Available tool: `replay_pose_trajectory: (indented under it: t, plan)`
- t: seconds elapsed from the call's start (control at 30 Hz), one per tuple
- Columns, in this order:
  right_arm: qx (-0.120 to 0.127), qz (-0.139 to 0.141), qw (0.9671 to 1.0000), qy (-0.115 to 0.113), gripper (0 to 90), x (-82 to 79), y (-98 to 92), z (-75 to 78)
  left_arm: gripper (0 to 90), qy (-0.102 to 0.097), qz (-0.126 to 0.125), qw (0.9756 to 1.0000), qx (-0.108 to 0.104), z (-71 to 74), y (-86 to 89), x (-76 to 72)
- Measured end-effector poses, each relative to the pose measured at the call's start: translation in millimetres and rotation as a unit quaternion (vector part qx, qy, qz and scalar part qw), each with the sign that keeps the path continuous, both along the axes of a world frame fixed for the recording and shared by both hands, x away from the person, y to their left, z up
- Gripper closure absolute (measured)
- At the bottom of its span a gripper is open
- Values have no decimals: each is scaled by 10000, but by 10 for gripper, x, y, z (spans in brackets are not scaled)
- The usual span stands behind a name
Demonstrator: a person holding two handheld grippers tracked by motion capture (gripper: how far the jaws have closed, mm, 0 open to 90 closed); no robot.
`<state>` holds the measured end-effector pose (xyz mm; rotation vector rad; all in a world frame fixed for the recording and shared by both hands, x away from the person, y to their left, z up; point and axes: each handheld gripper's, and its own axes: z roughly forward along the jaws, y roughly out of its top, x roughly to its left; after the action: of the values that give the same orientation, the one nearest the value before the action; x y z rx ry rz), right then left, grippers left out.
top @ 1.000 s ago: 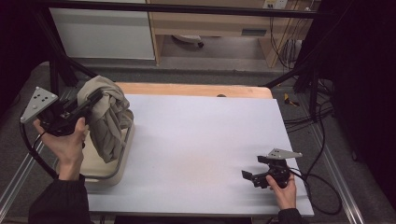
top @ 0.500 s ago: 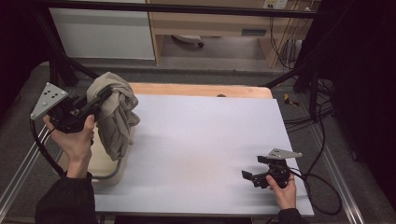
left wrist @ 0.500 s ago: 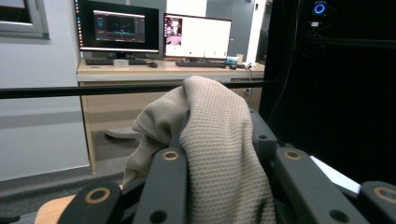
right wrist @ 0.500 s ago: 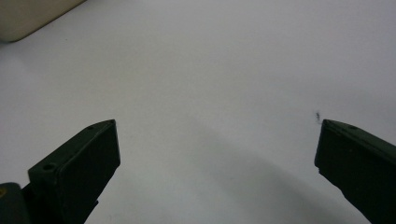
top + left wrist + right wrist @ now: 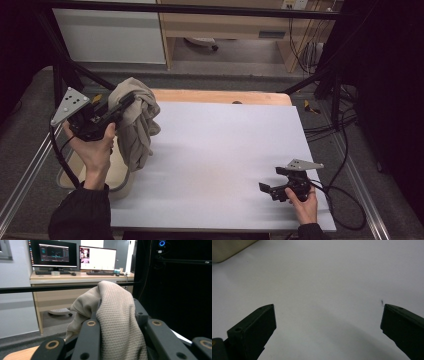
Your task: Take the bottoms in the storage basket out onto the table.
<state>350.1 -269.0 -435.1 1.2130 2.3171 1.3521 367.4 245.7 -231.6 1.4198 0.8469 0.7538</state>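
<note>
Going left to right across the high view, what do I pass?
Left gripper clamped on the beige knitted cloth → bare white tabletop → right gripper, jaws open, resting on the table.

The white table top [image 5: 220, 150] lies bare across its middle and right, open to passage. At its left edge a beige bin [image 5: 117, 182] and the hanging beige cloth [image 5: 137, 120] obstruct. The right gripper [image 5: 267, 189] occupies the near right corner.
</note>
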Motion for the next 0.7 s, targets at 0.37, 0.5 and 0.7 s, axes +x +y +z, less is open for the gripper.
replay_pose_trajectory:
  t: [0.37, 0.5, 0.7]
  plan:
    - [6, 1, 10000, 3, 5, -4, -3, 4, 733, 51, -186, 9998, 47, -41, -188, 36]
    - [7, 3, 10000, -10, 5, -4, -4, 3, 733, 71, -242, 9997, 66, -61, -244, 45]
    - [8, 5, 10000, -10, 5, -4, -4, 3, 733, 107, -368, 9992, 83, -99, -359, 62]
